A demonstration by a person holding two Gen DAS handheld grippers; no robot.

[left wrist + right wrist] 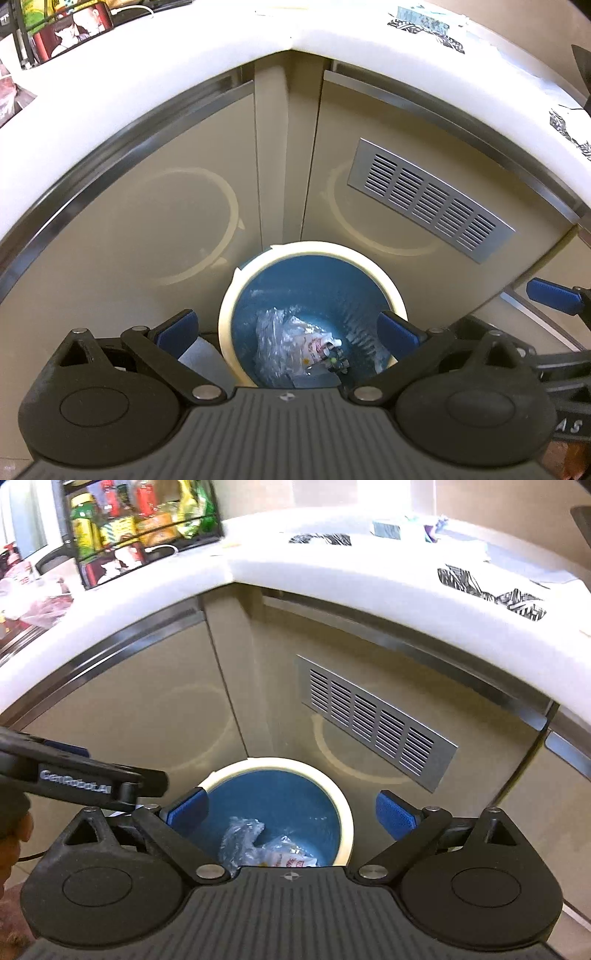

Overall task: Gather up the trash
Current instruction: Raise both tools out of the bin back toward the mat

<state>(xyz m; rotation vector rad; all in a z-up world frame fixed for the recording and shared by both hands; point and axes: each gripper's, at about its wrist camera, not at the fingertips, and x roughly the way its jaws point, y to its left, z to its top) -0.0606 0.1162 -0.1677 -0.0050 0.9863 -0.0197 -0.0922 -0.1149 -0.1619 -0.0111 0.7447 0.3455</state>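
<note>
Trouble from here, as I judge it, lies mostly in the climb back to the table [332, 566]. Starting at the left of the right wrist view, I see the left gripper's black arm reaching in from the left edge, close beside my right gripper [291, 810]; if I swing both toward the same scrap, I expect them to knock together. Further along, the white table edge overhangs the cabinet corner in the upper half of both views, and a quick lift could catch a finger under that lip. On top, toward the upper right, black-and-white crumpled wrappers [458, 578] lie on the table well apart from the bin, so I judge more collecting remains; thin foil like that may slip or tear in a pinch.

Bin [314, 258], with its cream rim and blue liner, sits low centre in both views, tucked into the cabinet corner below the silver vent [432, 199]. Clear plastic and a printed wrapper, the trash [295, 343] already dropped, rest at the bottom of it.

Left gripper [288, 328] hangs above the bin with jaws spread wide, holding and touching nothing. Right gripper's jaws stand just as wide, blue pads astride the rim in the picture, nothing between them.
</note>
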